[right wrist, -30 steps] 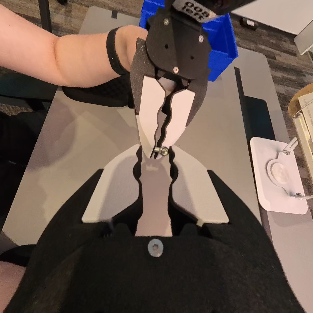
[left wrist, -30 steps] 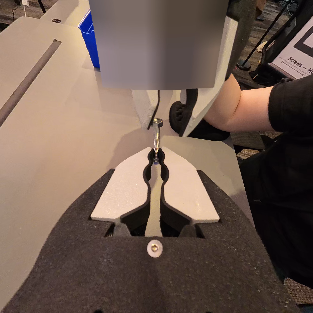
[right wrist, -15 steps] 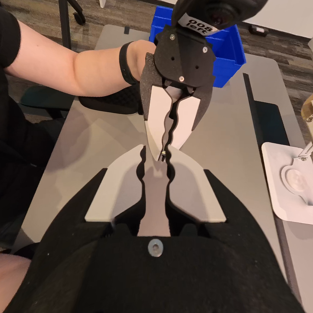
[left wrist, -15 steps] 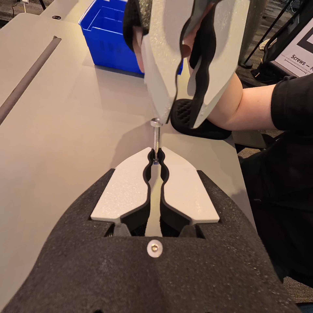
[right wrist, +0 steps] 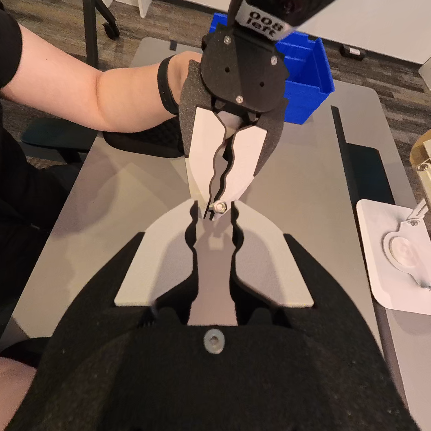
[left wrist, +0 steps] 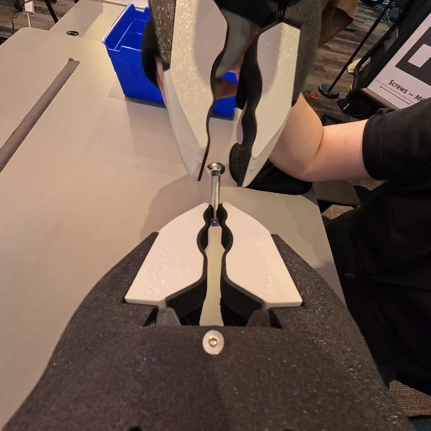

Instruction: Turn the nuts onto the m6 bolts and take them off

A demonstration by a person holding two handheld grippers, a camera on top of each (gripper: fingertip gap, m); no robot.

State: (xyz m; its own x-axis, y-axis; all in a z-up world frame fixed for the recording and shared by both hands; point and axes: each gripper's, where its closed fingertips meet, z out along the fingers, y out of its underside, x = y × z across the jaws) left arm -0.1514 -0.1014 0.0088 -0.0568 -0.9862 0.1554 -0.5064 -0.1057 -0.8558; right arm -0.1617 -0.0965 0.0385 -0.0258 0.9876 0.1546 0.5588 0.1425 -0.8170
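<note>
Left tool (left wrist: pixel 215 211) around bolt (left wrist: pixel 215 186)

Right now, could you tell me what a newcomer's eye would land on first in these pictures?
Most striking is the silver bolt standing upright at the centre of the left wrist view, its lower threaded end pinched in the tips of the left gripper. The right gripper hangs open just above, its white fingers either side of the bolt's hex head. Behind them a blue bin sits on the grey table.

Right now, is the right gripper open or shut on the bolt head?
Open. The right gripper shows a clear gap between its fingertips around the bolt, which the left gripper holds.
</note>
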